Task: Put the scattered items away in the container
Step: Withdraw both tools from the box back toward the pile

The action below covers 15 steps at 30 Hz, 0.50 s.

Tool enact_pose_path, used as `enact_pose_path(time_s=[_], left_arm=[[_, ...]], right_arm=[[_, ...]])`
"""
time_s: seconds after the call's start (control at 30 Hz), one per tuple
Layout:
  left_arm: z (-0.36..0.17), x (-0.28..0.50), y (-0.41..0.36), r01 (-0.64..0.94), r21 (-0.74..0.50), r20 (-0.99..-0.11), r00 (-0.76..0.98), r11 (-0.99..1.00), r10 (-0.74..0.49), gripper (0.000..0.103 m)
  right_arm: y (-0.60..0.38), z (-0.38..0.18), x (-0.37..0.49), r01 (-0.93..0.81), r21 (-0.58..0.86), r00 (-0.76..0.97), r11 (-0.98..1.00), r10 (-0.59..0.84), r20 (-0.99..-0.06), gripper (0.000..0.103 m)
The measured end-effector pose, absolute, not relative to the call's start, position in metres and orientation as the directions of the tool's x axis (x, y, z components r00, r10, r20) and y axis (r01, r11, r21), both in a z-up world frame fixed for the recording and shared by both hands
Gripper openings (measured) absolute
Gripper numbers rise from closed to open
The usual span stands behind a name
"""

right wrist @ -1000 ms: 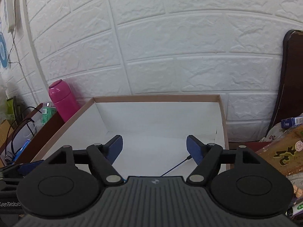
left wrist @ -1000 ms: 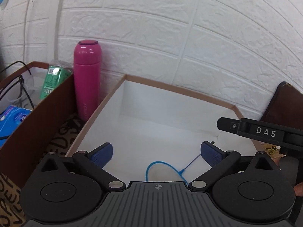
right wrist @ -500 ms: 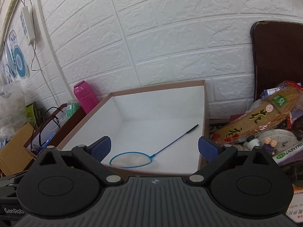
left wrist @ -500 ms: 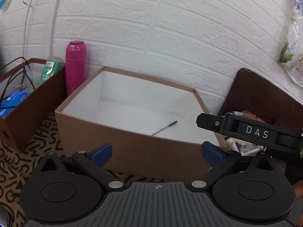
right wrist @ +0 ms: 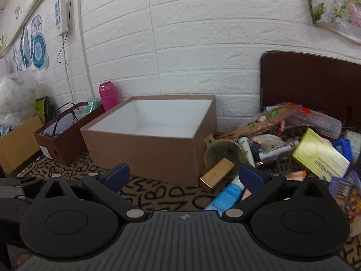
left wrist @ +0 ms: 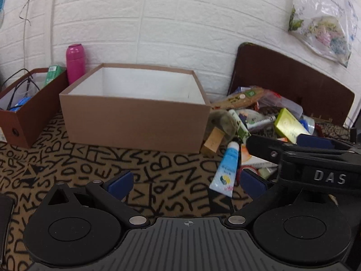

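Note:
A brown cardboard box (left wrist: 135,122) with a white inside stands on the letter-patterned cloth; it also shows in the right wrist view (right wrist: 144,149). To its right lies a pile of scattered items: a blue and white tube (left wrist: 226,169), a small tan box (right wrist: 216,175), a yellow-green box (right wrist: 320,155), a round funnel (right wrist: 223,154). My left gripper (left wrist: 186,183) is open and empty, low over the cloth in front of the box. My right gripper (right wrist: 182,176) is open and empty, near the tube (right wrist: 227,195). The box's contents are hidden by its wall.
A darker brown box (left wrist: 24,113) with cables stands left of the main box, a pink bottle (left wrist: 75,63) behind it by the white brick wall. A dark brown board (left wrist: 293,81) leans on the wall behind the pile. A plain carton (right wrist: 15,142) sits far left.
Both grippers have pulled back and down from above the box, still open. The blue net left inside the box has dropped out of sight; the pile of items has come into view.

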State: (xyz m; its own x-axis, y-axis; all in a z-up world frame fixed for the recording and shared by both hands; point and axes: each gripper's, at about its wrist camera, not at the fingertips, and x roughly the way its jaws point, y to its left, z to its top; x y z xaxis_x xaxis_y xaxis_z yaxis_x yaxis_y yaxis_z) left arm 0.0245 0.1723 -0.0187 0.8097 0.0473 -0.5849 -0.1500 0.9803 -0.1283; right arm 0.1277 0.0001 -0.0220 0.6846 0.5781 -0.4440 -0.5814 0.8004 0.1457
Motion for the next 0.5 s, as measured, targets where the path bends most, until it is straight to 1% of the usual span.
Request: enact_pose_path(time_s=[0.07, 0.17, 0.27, 0.4, 0.5], left_arm=[[-0.023, 0.016, 0.157, -0.154, -0.12, -0.599, 0.799, 0.981, 0.052, 0.103], [-0.026, 0.006, 0.134, -0.122, -0.121, -0.62, 0.784, 0.985, 0.021, 0.103], [-0.024, 0.0, 0.115, -0.105, -0.086, -0.63, 0.776, 0.991, 0.027, 0.103], [-0.017, -0.006, 0.096, -0.089, -0.03, -0.626, 0.778, 0.996, 0.05, 0.103], [-0.014, -0.01, 0.087, -0.083, -0.009, -0.628, 0.776, 0.997, 0.059, 0.103]], right_arm=[[-0.025, -0.026, 0.114, -0.552, 0.155, 0.696, 0.819, 0.555, -0.455, 0.103], [-0.058, -0.028, 0.096, -0.495, 0.145, 0.729, 0.857, 0.5, -0.468, 0.103], [-0.082, -0.027, 0.085, -0.44, 0.121, 0.761, 0.89, 0.44, -0.476, 0.103], [-0.106, -0.028, 0.075, -0.397, 0.136, 0.775, 0.908, 0.411, -0.479, 0.103], [-0.117, -0.029, 0.07, -0.391, 0.158, 0.772, 0.907, 0.417, -0.48, 0.103]])
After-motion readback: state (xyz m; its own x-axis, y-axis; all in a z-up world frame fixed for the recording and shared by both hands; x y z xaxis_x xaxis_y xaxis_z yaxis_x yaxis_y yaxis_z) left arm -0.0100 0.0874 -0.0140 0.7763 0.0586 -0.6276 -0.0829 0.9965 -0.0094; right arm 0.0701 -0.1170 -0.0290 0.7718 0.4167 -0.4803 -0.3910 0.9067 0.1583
